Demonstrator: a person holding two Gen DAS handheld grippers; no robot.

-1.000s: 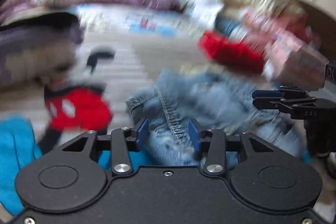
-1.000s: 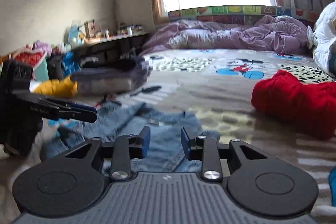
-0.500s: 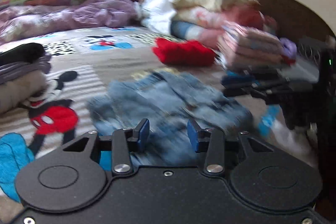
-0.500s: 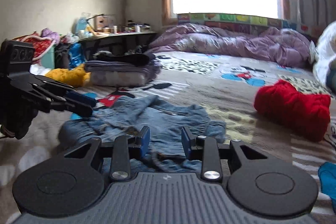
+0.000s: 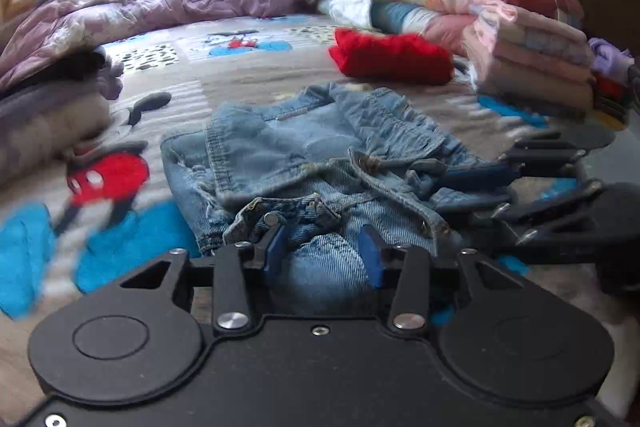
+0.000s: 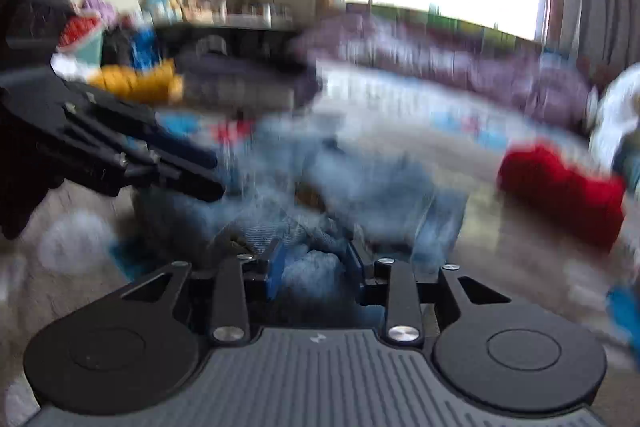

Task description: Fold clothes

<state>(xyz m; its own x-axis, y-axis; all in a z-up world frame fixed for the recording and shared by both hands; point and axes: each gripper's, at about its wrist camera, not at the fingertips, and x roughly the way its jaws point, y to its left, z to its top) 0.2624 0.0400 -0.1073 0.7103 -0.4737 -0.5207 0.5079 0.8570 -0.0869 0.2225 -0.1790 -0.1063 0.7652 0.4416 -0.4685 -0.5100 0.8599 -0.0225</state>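
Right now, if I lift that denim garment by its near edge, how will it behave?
The denim garment lies crumpled, so it will probably drape and unfold. Thick seams suggest weight for its size. Metal buttons may swing.

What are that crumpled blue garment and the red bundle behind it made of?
The blue garment looks like faded denim: woven twill, stitched seams, metal buttons. The red bundle seems a soft knit, perhaps wool or acrylic, with a fuzzy matte surface; blur leaves that unsure.
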